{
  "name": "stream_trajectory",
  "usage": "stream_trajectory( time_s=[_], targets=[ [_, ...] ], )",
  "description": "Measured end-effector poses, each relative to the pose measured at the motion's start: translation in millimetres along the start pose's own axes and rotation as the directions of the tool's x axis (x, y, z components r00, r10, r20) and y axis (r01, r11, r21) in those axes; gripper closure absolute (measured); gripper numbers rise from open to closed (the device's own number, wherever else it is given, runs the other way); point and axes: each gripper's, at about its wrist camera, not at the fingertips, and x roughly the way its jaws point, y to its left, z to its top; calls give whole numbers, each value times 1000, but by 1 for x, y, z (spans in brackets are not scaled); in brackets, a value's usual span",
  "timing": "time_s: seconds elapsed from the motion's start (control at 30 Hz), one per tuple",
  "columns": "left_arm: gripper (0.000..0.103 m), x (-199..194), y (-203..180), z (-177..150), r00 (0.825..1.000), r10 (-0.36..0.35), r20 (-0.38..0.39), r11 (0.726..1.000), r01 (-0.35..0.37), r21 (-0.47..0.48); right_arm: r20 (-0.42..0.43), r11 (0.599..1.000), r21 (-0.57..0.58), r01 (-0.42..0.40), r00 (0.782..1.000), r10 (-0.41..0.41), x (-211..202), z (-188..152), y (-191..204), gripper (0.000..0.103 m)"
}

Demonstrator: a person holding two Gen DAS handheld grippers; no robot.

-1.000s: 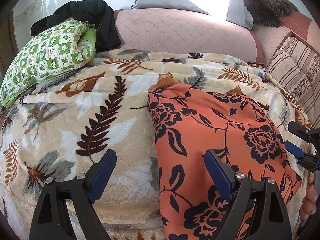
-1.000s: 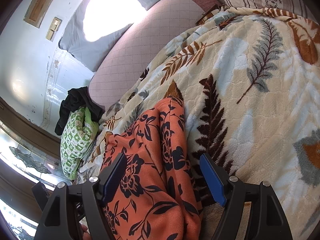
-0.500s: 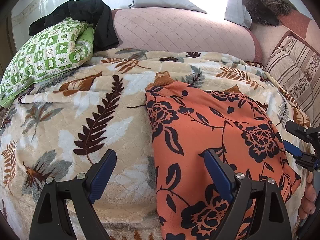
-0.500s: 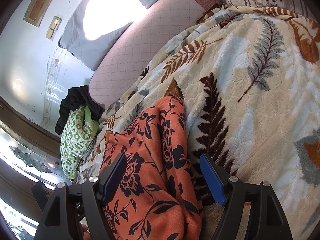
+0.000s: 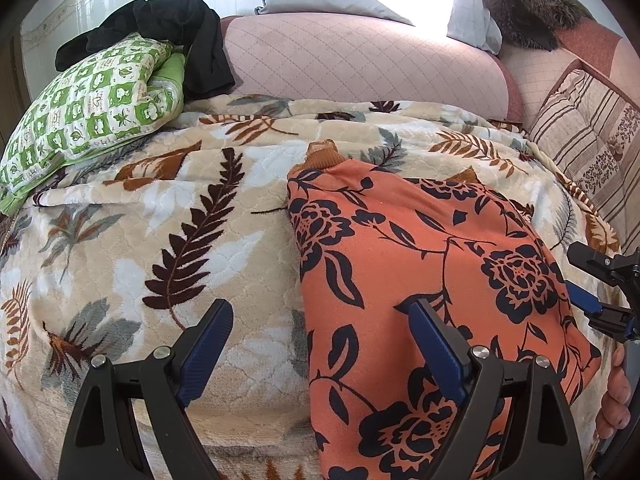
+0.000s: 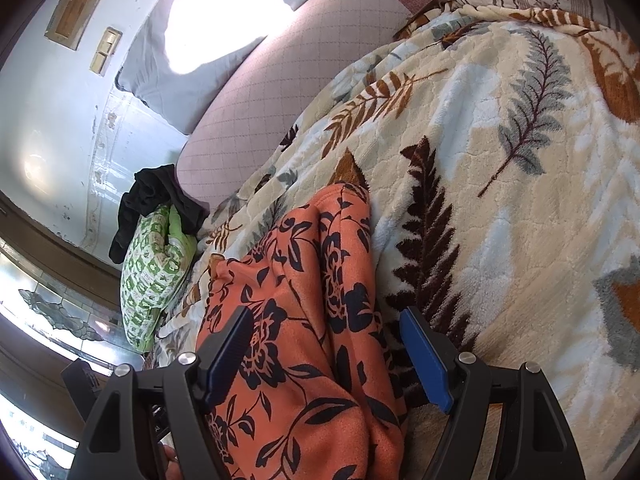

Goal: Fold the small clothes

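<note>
the orange floral garment [image 5: 420, 280] lies flat on the leaf-print blanket [image 5: 160, 240] covering the bed. my left gripper [image 5: 320, 344] has its jaws wide open over the garment's left edge, holding nothing. my right gripper [image 6: 324, 352] likewise hangs open, jaws straddling the garment's right edge.

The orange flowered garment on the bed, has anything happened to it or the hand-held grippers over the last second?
Nothing visibly changed. The orange flowered garment lies as it did on the leaf-print blanket, and the left hand-held gripper and right hand-held gripper hang open over it, gripping nothing.
</note>
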Motion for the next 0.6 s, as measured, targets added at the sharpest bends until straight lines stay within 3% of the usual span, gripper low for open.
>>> stream_trajectory(
  time_s=[0.6],
  targets=[
    [13,2,-2,-1,1000,-1,-4,1000,1,6,3,1000,-6,5,1000,-5,-1,0,0,25]
  ],
)
